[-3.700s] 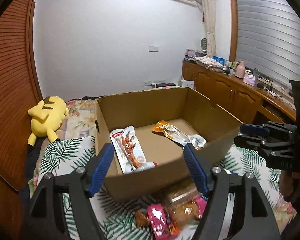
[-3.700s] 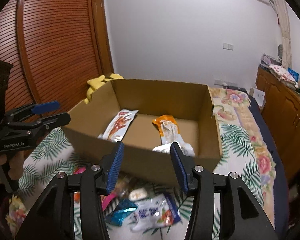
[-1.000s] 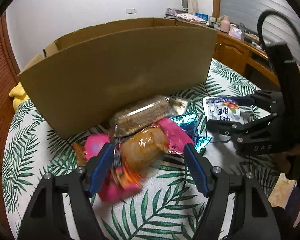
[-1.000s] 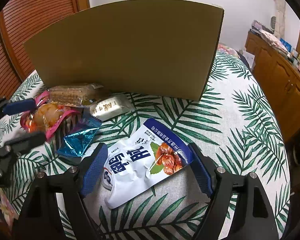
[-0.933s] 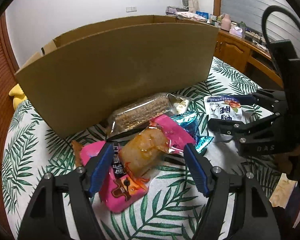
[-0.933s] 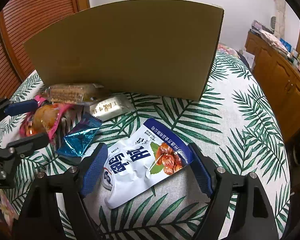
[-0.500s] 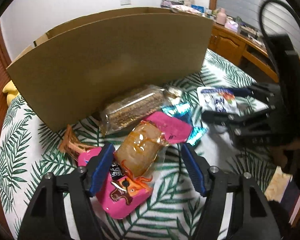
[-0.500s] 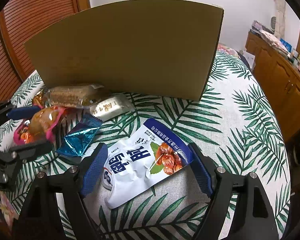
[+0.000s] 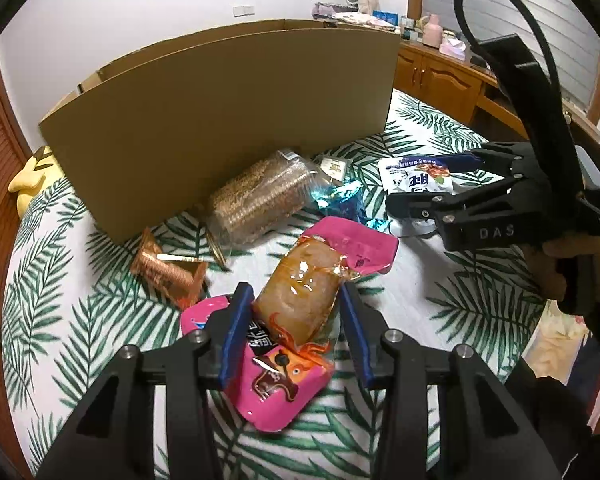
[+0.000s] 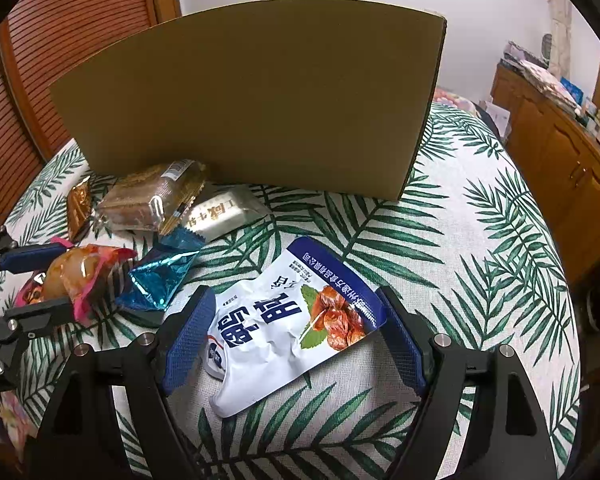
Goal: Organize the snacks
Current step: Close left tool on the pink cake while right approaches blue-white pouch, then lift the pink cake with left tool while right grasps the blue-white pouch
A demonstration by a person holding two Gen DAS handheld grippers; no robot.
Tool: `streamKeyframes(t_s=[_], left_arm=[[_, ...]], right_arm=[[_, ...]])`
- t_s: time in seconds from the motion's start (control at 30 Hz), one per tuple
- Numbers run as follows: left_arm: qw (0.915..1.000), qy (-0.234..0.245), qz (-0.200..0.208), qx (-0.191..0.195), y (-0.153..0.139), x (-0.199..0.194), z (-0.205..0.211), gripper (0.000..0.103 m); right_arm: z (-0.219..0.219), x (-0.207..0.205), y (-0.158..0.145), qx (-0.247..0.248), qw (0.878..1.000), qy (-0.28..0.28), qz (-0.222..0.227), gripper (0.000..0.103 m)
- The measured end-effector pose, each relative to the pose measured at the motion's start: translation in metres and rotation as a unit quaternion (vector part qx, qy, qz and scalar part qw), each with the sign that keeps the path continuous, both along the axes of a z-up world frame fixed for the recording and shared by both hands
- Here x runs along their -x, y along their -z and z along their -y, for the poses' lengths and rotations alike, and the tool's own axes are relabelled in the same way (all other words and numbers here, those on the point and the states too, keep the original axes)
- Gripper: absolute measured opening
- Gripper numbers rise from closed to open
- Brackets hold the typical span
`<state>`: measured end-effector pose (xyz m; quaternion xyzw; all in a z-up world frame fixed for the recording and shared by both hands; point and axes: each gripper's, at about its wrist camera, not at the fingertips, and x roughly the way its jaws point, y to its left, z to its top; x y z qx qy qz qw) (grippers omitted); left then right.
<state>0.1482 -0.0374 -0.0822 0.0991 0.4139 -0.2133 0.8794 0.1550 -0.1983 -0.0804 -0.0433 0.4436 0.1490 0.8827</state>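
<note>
Right tool (image 10: 294, 334) spread wide around white snack pouch (image 10: 288, 324), cardboard box (image 10: 252, 96) behind, leaf-print cloth (image 10: 480, 264)

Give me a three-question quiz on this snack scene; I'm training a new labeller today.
1. True or false: the white pouch is inside the cardboard box.
2. Which snack sits between the left gripper's fingers: A) blue foil packet, B) pink-wrapped snack, C) silver packet?
3. The right gripper is ____ around the white pouch.

Key: 1 false; 2 B; 3 open.
</note>
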Motion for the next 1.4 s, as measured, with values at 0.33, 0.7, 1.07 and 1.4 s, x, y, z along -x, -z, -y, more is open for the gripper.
streamKeyframes(t_s=[0.33, 0.7, 1.07, 1.4], left_arm=[[0.9996, -0.023, 0.016, 0.009, -0.002, 0.015, -0.005, 0.043], [0.9984, -0.04, 0.021, 0.032, -0.005, 0.017, -0.012, 0.043], [0.9968, -0.049, 0.036, 0.052, -0.015, 0.022, -0.013, 0.043], [0.9952, -0.053, 0.05, 0.065, -0.025, 0.026, -0.016, 0.043]], right_arm=[[0.021, 0.012, -0.025, -0.038, 0.999, 0.011, 0.018, 0.081], [0.024, 0.026, -0.014, -0.058, 0.998, 0.029, -0.015, 0.081], [0.006, 0.008, -0.003, -0.012, 0.999, 0.034, -0.009, 0.075], [-0.005, 0.018, -0.004, 0.012, 1.0, 0.011, 0.009, 0.043]])
